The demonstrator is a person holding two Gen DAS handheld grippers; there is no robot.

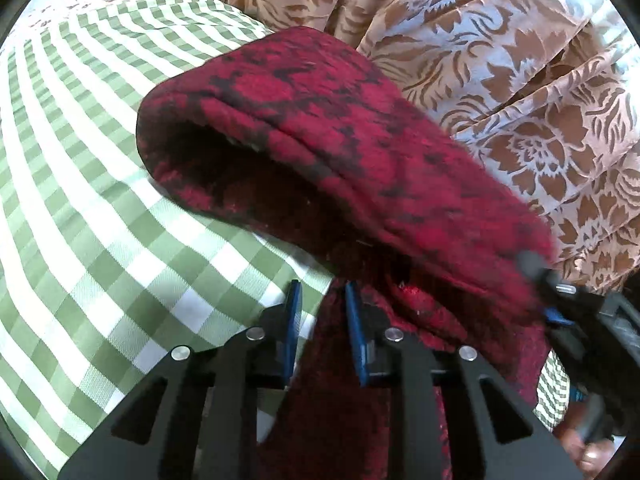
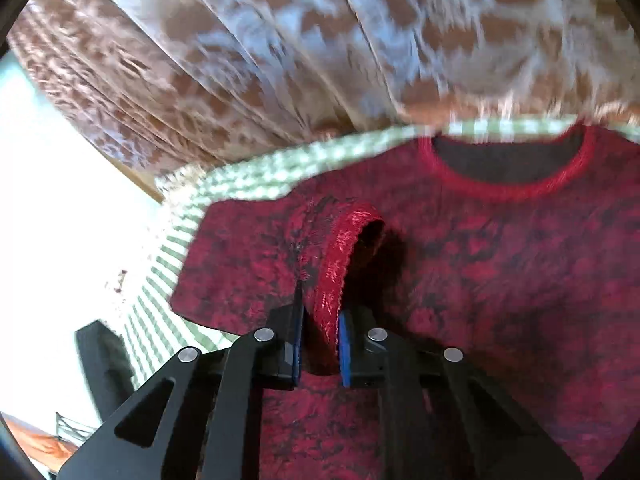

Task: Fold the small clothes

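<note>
Nearest in the right wrist view, the right gripper (image 2: 319, 336) is clenched on the ribbed red cuff (image 2: 340, 264) of a sleeve, its blue pads (image 2: 344, 354) pressing the cuff from both sides.

Beyond it, from 9 to 3 o'clock, the red and black mottled sweater (image 2: 500, 280) lies spread flat, its round neckline (image 2: 508, 160) at 1 o'clock. It rests on a green and white checked cloth (image 2: 256, 168), with a brown floral curtain (image 2: 240, 60) farthest back, blurred.

Nearest in the left wrist view, the left gripper (image 1: 322, 320) has its blue pads (image 1: 294, 320) slightly parted; dark red cloth lies between and beneath them, but whether they pinch it cannot be told.

Only this view shows a lifted fold of the sweater (image 1: 340, 152) arching over the checked cloth (image 1: 80, 200), and the right gripper (image 1: 560, 300) at 4 o'clock holding the fold's far end.

No containers and no readable writing appear in either view.
</note>
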